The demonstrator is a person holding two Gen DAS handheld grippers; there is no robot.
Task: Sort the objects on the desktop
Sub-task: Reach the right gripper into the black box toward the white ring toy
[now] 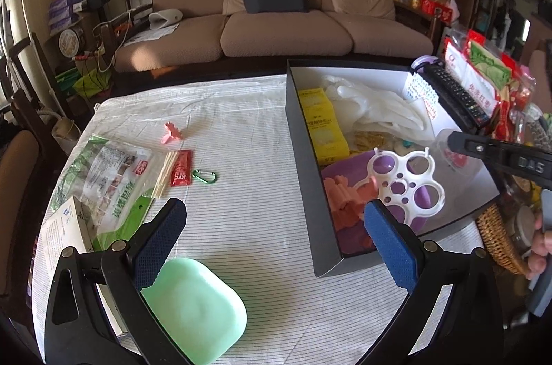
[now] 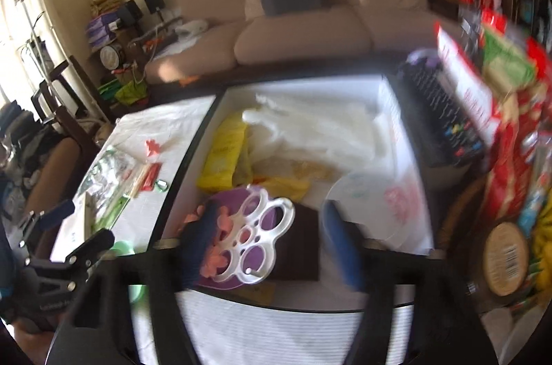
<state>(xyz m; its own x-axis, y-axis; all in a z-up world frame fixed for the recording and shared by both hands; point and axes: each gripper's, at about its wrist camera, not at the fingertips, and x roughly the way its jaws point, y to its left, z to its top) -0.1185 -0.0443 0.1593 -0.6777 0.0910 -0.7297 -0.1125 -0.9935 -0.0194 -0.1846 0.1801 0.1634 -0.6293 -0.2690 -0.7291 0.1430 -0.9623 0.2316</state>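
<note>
A black box (image 1: 300, 158) with a white inside stands at the table's right. It holds a yellow packet (image 1: 322, 120), white gloves (image 1: 383, 109), pink clips (image 1: 345, 199), a clear plastic lid (image 2: 365, 199) and a white ring rack (image 1: 405, 182) on a purple dish. My left gripper (image 1: 276, 227) is open over the striped cloth, with a green soap case (image 1: 196, 303) by its left finger. My right gripper (image 2: 272, 247) is open above the box's near end, over the ring rack (image 2: 255, 240). It also shows in the left wrist view (image 1: 496, 154).
On the cloth to the left lie a green plastic bag (image 1: 110, 182), chopsticks (image 1: 164, 175), a red ketchup sachet (image 1: 181, 171), a green carabiner (image 1: 205, 176), a pink clip (image 1: 170, 132) and a booklet (image 1: 65, 234). A remote (image 1: 455, 96), snack packets and a wicker basket (image 1: 496, 234) crowd the right edge.
</note>
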